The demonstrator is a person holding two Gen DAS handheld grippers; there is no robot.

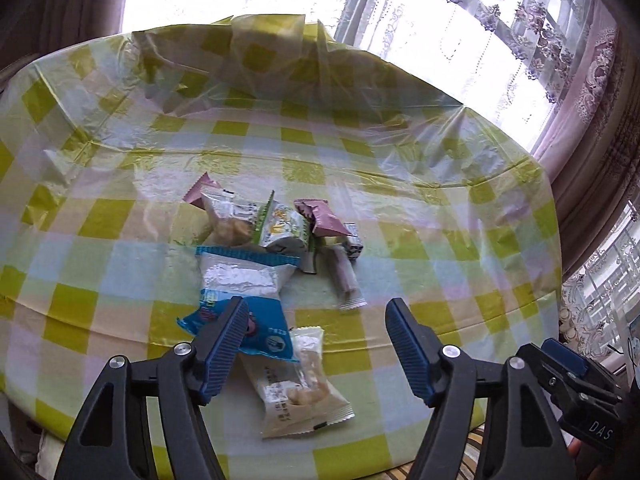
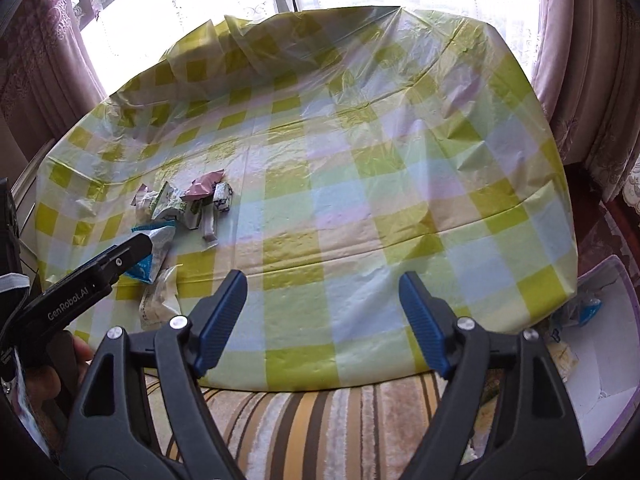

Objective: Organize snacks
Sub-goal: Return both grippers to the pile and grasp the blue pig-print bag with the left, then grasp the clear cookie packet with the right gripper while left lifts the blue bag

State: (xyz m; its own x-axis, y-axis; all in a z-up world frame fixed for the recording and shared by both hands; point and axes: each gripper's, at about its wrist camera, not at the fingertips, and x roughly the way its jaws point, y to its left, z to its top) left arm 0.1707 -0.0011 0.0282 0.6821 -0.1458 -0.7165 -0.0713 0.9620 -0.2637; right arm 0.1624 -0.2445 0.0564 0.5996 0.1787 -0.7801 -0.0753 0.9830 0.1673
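Between picks, by the look of it: both tools empty, the heap of snacks not yet cleared.

Left gripper [image 1: 316, 328]: jaws spread wide, nothing between the pads, hovering over the near end of the snack pile in the lower middle of the left wrist view. Blue-and-silver packet [image 1: 240, 280] directly ahead, partly hidden behind the left-hand finger [image 1: 226, 344]; clear packet of pale puffs [image 1: 296, 384] lying between the fingers, lower in the frame, untouched. Further up: green-and-white packet [image 1: 280, 228], pink wrapper [image 1: 324, 220], small slim white sachet [image 1: 346, 280], all bunched at frame centre on the checked tablecloth [image 1: 440, 200].

Right gripper [image 2: 322, 316]: likewise released and empty, poised over bare cloth at the lower middle of the right wrist view, well apart from the pile at centre left. White bin [image 2: 612, 360] at the lower right edge, beside the table and lower than it, with a few wrappers seemingly inside already — probably the destination.

Next move, as a judgement: lowering the left jaws onto the nearest packet, closing across its narrow width; crinkly film likely to slip or drag a neighbour along, so a pinch at the packet's middle rather than its sealed edge.
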